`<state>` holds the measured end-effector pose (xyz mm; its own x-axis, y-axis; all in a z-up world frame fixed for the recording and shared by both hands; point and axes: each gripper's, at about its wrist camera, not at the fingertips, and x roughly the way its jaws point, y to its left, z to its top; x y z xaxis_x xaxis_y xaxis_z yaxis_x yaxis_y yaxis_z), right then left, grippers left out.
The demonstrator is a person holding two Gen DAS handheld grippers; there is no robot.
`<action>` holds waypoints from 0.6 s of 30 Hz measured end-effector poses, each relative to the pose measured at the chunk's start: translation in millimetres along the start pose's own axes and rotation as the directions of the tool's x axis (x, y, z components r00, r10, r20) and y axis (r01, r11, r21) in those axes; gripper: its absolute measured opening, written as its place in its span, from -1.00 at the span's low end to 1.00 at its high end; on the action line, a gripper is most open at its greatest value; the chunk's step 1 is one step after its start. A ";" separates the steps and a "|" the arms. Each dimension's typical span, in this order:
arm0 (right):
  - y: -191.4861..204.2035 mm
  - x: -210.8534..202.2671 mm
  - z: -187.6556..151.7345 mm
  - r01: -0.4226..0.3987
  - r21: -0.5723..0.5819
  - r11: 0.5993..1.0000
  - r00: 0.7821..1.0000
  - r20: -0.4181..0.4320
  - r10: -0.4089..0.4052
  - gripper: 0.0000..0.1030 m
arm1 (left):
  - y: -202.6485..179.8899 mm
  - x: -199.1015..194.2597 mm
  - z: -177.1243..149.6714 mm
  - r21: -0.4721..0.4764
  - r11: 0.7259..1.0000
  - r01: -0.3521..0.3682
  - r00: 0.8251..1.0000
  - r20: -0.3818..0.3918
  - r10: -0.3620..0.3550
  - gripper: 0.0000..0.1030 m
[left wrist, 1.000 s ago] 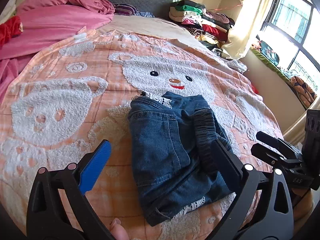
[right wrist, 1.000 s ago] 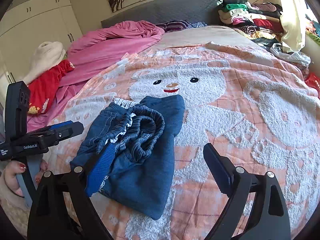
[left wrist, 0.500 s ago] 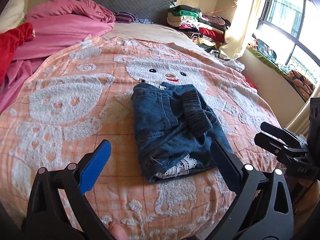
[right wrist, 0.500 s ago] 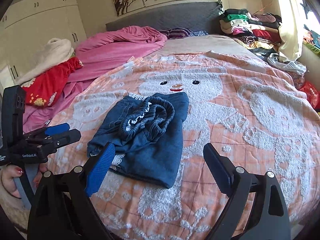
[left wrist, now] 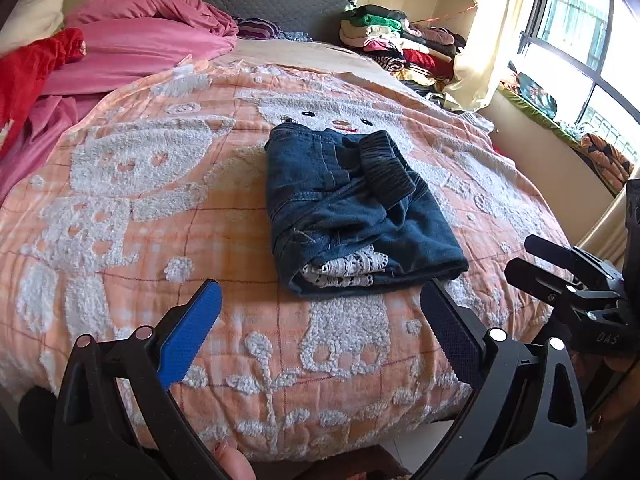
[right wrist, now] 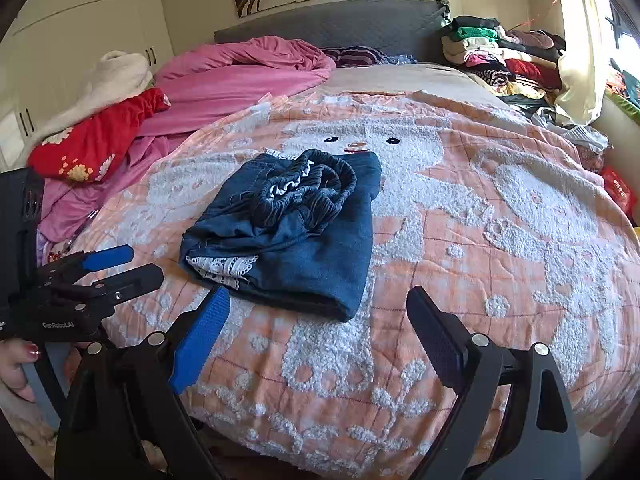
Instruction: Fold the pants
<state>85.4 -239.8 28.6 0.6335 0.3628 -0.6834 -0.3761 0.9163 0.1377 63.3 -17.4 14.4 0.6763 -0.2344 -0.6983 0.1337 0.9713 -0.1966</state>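
Dark blue denim pants [left wrist: 352,208] lie folded into a compact bundle on the peach bear-print blanket [left wrist: 132,200], waistband on top and white lace trim at the near edge. They also show in the right wrist view [right wrist: 292,224]. My left gripper [left wrist: 320,304] is open and empty, held back from the bundle's near edge. My right gripper [right wrist: 316,308] is open and empty, also short of the bundle. The right gripper shows at the right of the left wrist view [left wrist: 560,268], and the left gripper shows at the left of the right wrist view [right wrist: 116,268].
A pink duvet [right wrist: 248,76] and a red garment [right wrist: 100,140] lie at the far left of the bed. A stack of folded clothes [right wrist: 500,56] sits at the far right by the curtain and window. The bed's near edge [left wrist: 320,440] is just below the grippers.
Both grippers have pulled back toward the foot of the bed, away from the folded pants. The pants lie where they were left; both grippers stay open.
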 end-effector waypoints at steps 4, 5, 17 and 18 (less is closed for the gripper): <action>1.4 -1.4 -9.8 0.017 -0.002 1.000 1.000 -0.011 -0.017 0.74 | 0.2 0.5 -10.9 -0.004 1.000 -0.003 1.000 -0.019 0.003 0.81; 1.9 -1.6 -12.7 0.023 -0.006 1.000 1.000 -0.015 -0.023 0.74 | 0.4 0.1 -13.5 -0.006 1.000 0.001 1.000 -0.023 -0.001 0.81; 1.5 -6.6 -38.7 0.032 0.066 0.997 0.999 -0.021 -0.030 0.74 | 8.4 -2.9 -28.8 -0.028 1.000 -0.008 0.999 -0.045 0.007 0.81; 1.8 -6.2 -38.9 0.035 0.067 0.997 0.999 -0.023 -0.033 0.74 | 8.7 -2.9 -29.4 -0.027 1.000 -0.010 0.999 -0.046 0.009 0.81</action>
<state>54.4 -247.0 5.2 0.6298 0.3281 -0.7041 -0.3081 0.9376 0.1613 41.2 -9.4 -5.6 0.6436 -0.2275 -0.7308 0.1070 0.9722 -0.2084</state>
